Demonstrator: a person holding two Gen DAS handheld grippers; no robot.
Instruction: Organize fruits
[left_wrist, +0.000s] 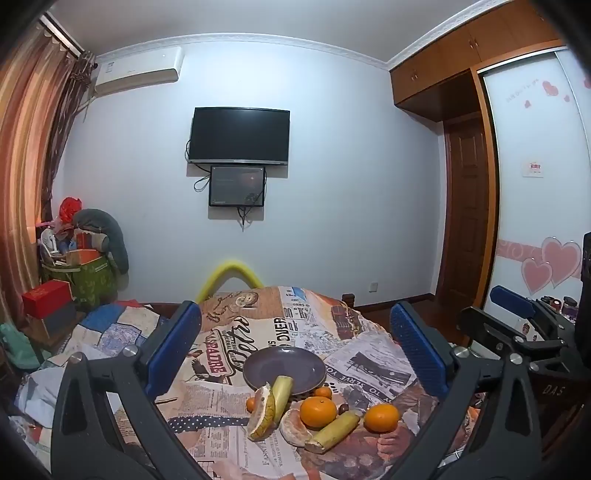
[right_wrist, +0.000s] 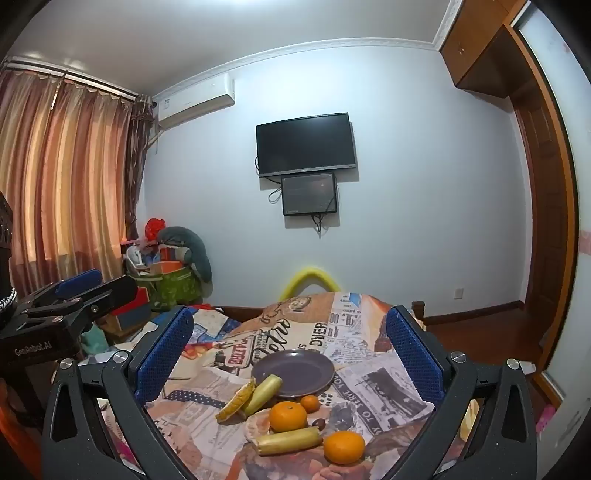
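1. The left gripper (left_wrist: 295, 343) hangs above the near part of the bed (left_wrist: 229, 332), its blue-padded tongs spread wide with nothing between them; the fruit lies below and ahead of it.
2. The right gripper (right_wrist: 290, 349) hangs beside it over the same near edge, tongs likewise spread wide and holding nothing; from the left wrist camera its black frame shows at the right.
3. A dark plate (left_wrist: 284, 369) sits on the newspaper-print cover (left_wrist: 207, 398) toward the middle of the bed; it is bare, save that one banana piece (left_wrist: 282, 391) leans with its tip over the near rim.
4. The fruit is heaped just on the near side of the plate: a pomelo slice (left_wrist: 263, 413) touching that banana; a large orange (left_wrist: 318, 411) in the middle; a second banana piece (left_wrist: 334, 432) lying in front of it; another large orange (left_wrist: 381, 417) to the right, slightly apart.
5. A small orange (left_wrist: 324, 392) rests against the plate's near rim; a small dark fruit (left_wrist: 343, 408) lies between the two large oranges.
6. A television (left_wrist: 239, 134) hangs on the far wall.
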